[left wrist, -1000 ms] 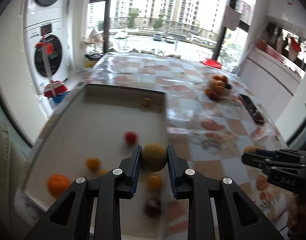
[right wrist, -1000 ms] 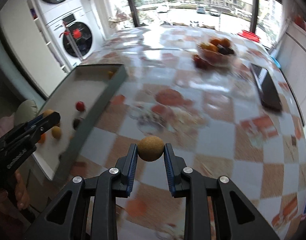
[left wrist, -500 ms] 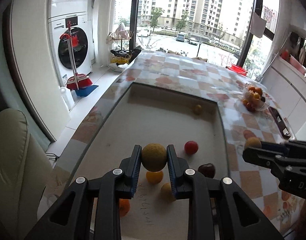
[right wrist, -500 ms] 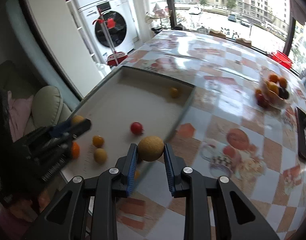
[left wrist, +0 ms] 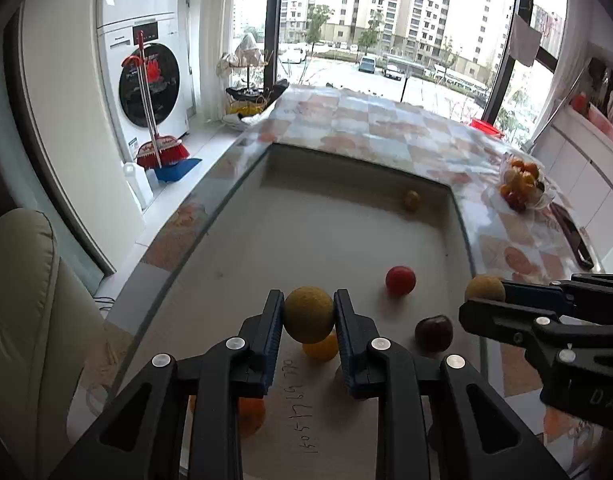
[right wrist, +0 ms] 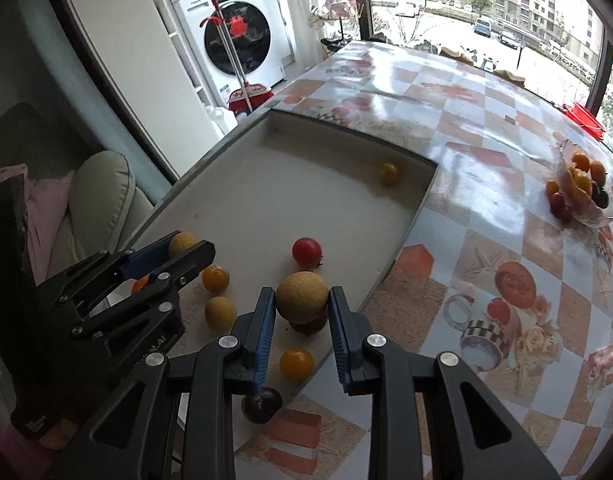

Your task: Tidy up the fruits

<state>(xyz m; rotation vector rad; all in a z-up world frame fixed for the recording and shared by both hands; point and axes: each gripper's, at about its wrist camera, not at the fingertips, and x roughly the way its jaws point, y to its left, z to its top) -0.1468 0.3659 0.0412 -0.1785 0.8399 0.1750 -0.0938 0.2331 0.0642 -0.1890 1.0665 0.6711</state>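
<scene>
Left wrist view: the left gripper (left wrist: 309,314) clamps 1 tan fruit (left wrist: 309,312) above the tray's (left wrist: 330,224) near edge; the right gripper (right wrist: 301,310) grips another tan ball (right wrist: 301,297) over its right edge. Both hang directly over loose fruit, so each release likely drops straight down.

Checkered table (right wrist: 486,128) carries a shallow white tray (right wrist: 242,208) at its near corner, a clear fruit bowl (right wrist: 578,200) far right, and a dark phone (left wrist: 572,236) beside that bowl.
</scene>
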